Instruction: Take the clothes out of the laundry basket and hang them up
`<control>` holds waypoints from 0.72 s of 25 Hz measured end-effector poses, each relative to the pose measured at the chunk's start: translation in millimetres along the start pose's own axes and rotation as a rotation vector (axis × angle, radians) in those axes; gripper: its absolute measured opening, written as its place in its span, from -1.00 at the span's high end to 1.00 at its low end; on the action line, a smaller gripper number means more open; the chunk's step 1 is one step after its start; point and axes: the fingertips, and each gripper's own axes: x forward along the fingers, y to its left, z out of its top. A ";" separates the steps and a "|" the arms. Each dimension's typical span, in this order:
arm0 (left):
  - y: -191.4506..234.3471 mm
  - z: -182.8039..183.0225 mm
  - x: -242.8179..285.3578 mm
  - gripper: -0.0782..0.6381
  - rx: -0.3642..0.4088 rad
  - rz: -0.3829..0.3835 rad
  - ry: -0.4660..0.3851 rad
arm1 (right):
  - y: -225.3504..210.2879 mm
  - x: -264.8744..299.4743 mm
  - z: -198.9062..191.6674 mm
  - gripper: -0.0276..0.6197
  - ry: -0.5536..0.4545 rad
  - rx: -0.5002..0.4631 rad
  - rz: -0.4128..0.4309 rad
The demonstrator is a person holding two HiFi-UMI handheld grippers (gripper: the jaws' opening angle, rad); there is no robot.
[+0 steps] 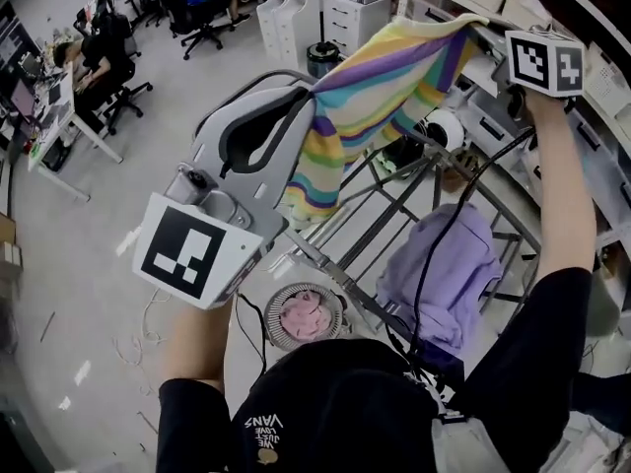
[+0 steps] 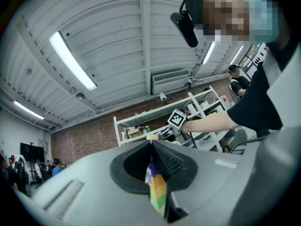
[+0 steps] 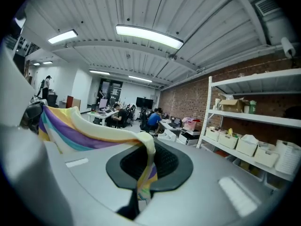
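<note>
Pinching tight with fingers of left gripper on one edge of striped cloth, and with fingers of right gripper on the opposite edge. Holding that cloth stretched in the air above the rack, right end raised higher, over the rack's far side. Draped on the rack itself, purple garment; on the floor just beside the rack, basket with pink clothes inside.
</note>
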 end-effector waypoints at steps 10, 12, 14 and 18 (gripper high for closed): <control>3.6 29.7 -1.2 0.75 0.094 0.017 -0.035 | 8.5 -24.8 21.0 0.87 -0.045 -0.025 -0.017; 12.2 23.3 0.2 0.75 0.082 0.048 -0.027 | 15.2 -15.5 13.8 0.87 -0.015 -0.023 -0.013; 21.3 9.5 3.1 0.75 0.077 0.083 -0.001 | 20.3 -0.9 0.6 0.87 0.024 -0.018 -0.012; 34.3 -27.3 6.1 0.75 0.062 0.154 0.058 | 31.0 30.6 -34.9 0.87 0.076 -0.013 -0.010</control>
